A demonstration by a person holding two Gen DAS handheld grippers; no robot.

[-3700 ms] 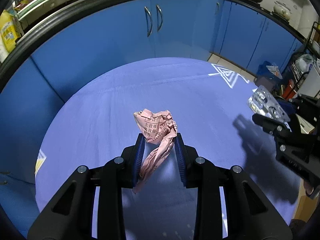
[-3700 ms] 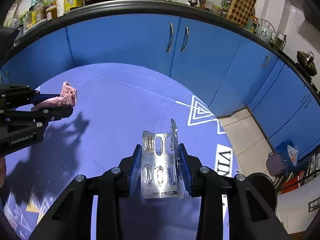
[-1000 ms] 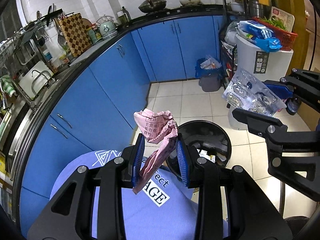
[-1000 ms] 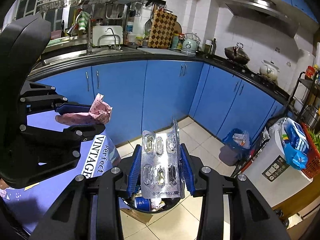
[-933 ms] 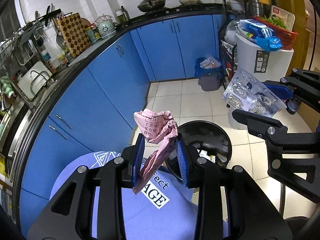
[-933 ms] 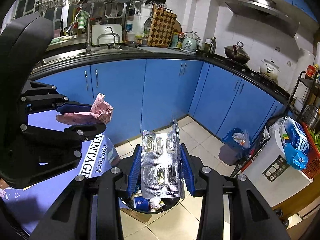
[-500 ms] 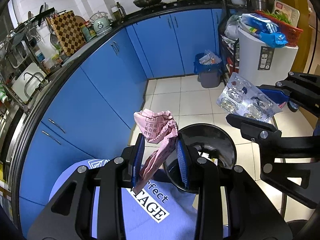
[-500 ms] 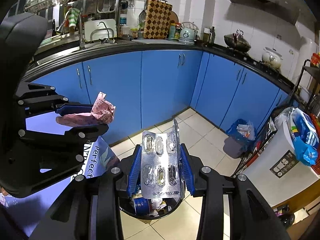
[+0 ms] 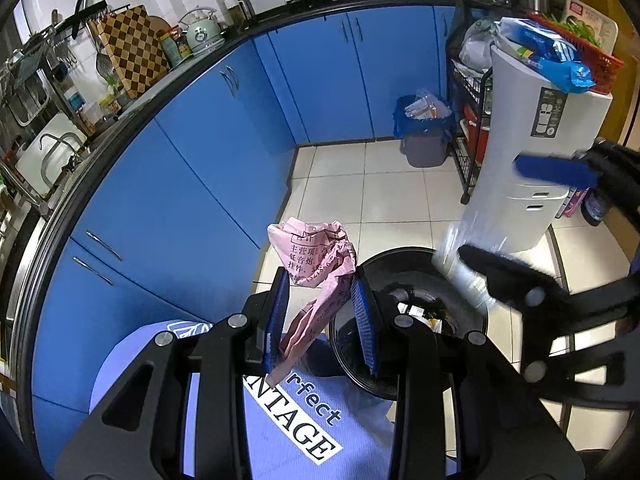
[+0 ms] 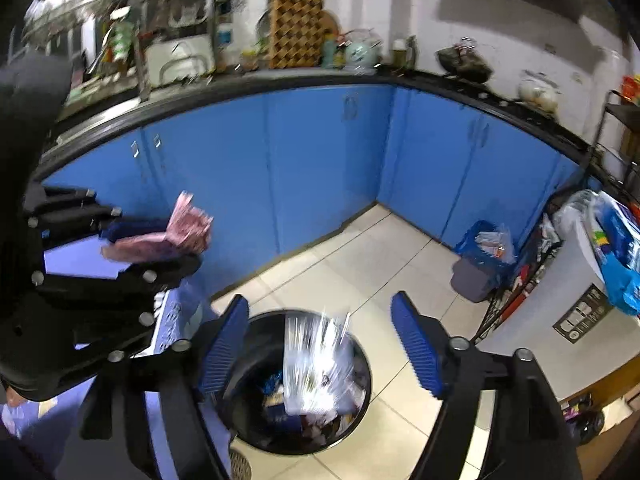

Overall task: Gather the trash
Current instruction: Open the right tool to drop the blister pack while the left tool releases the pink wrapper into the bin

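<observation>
My left gripper [image 9: 320, 316] is shut on a crumpled pink paper [image 9: 316, 256] printed with dark characters, held over the table edge beside a round black trash bin [image 9: 400, 264]. My right gripper [image 10: 320, 344] hangs above that black bin [image 10: 360, 404]; its jaws are opening and stand wide apart. The silver blister pack [image 10: 316, 360] is a blurred streak below the blue pads, free of them, over the bin's mouth. In the left wrist view the right gripper [image 9: 516, 212] shows at the right, and the blister pack [image 9: 460, 264] is a pale blur by its lower finger.
A blue tablecloth [image 9: 288, 432] with white lettering covers the table corner at the bin. Blue cabinets [image 9: 224, 168] curve around the tiled floor. A small grey bin with a blue bag [image 9: 424, 136], a white appliance [image 9: 536, 152] and a wire rack stand at the right.
The right gripper's jaws have sprung apart and the blister pack has dropped out of them toward the black bin. Both grippers moved closer to the bin and lower. The left grip on the paper is unchanged.
</observation>
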